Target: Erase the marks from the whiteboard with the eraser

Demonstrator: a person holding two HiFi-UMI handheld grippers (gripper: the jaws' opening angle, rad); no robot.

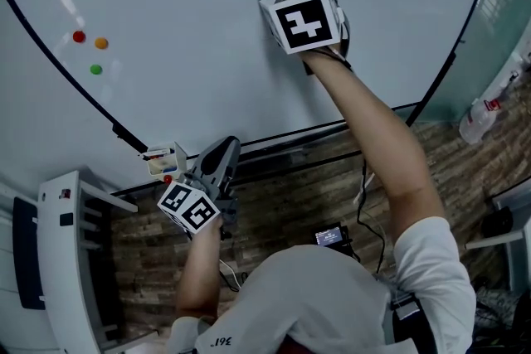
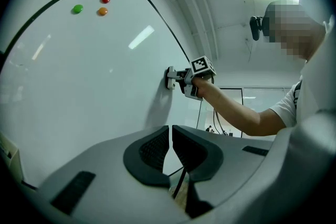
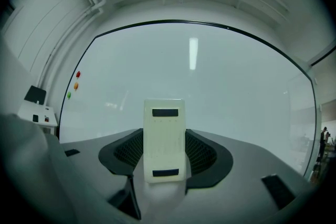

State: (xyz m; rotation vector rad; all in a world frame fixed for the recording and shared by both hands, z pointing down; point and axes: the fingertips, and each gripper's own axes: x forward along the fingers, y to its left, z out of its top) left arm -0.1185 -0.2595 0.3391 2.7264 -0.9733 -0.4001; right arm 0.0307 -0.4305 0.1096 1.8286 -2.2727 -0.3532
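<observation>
Right gripper (image 3: pixel 164 150) jaws clamped on eraser (image 3: pixel 164 131): cream rectangular block, rounded corners, two dark slots on back, held between black ribbed pads. Eraser pressed to whiteboard (image 1: pixel 191 4), upper middle. Board glossy white, thin dark frame. Three round magnets (image 1: pixel 79 36), red, orange, green, at board's left. Left gripper (image 2: pixel 170 148) low by board's bottom edge, jaws pressed together, nothing between.

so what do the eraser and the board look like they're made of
Eraser: looks like moulded plastic, pale cream and matte, with crisp edges and two dark rectangular insets. Board: a smooth, glossy white surface, since it mirrors a light as a bright streak. It is probably coated metal or melamine, but the look alone doesn't settle which.
</observation>
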